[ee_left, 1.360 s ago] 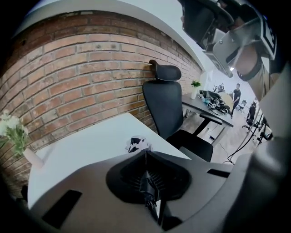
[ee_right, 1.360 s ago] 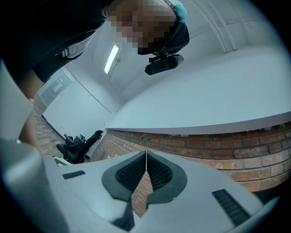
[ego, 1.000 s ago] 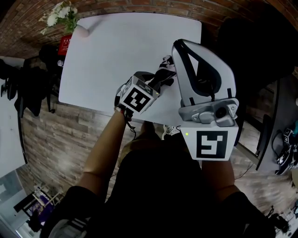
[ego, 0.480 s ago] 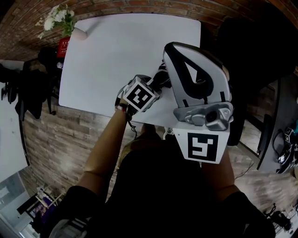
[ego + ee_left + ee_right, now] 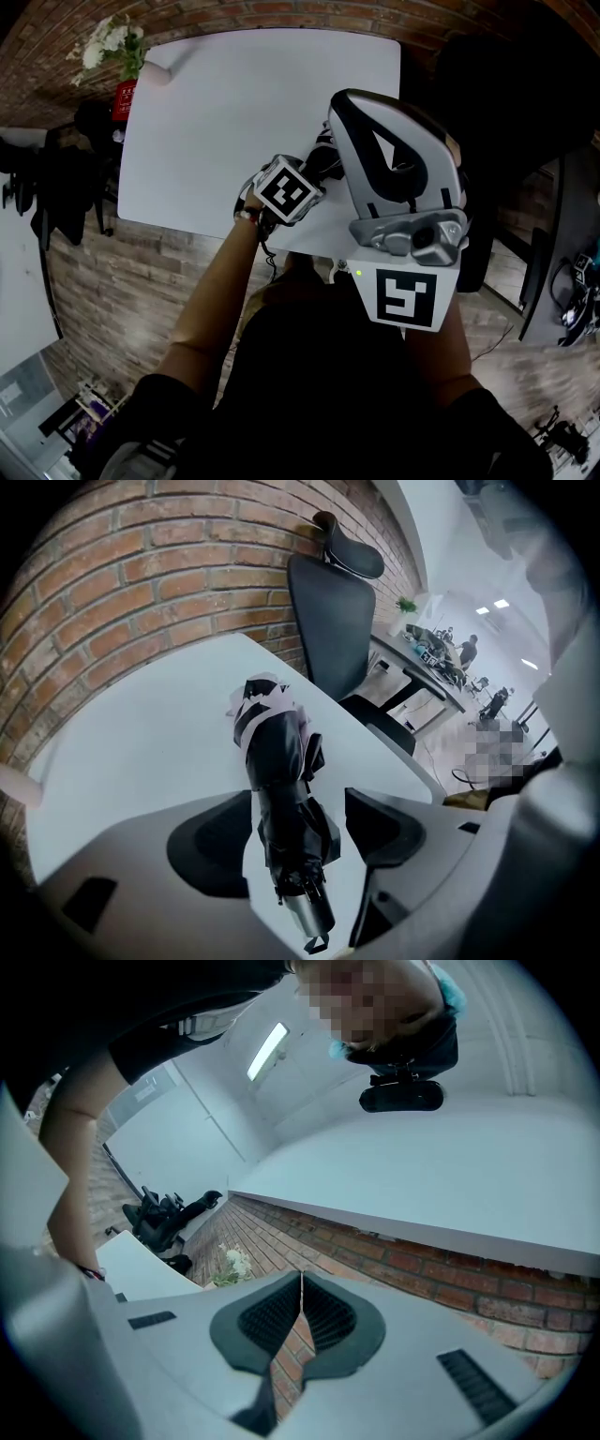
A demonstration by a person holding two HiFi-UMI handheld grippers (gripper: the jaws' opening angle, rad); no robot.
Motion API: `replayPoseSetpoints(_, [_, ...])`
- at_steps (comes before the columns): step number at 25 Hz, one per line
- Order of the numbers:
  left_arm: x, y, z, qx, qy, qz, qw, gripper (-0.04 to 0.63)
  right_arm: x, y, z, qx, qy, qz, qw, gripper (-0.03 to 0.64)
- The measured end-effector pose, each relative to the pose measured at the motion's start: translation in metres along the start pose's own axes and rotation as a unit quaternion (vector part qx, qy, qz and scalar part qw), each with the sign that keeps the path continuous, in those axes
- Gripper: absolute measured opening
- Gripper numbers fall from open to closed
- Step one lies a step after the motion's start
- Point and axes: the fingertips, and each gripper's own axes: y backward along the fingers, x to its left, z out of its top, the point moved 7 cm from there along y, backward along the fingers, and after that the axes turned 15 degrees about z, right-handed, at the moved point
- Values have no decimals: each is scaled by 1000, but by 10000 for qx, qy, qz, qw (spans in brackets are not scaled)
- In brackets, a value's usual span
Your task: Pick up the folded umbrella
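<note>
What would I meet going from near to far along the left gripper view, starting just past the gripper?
Folded umbrella → white table's far edge → black office chair → distant office desks.

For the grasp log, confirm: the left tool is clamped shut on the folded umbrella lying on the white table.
Not clamped: the left gripper view shows the left tool open, its jaws having just been opening, the folded umbrella between them, ungripped, lying on the white table.

left gripper (image 5: 298, 829) lowered, jaws opened astride umbrella (image 5: 277, 752)
</note>
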Motion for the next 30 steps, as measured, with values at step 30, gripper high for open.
replayPoseSetpoints(30, [2, -44, -19, 736, 273, 517, 9956, 205, 2, 3, -3, 112, -148, -88, 9998, 31])
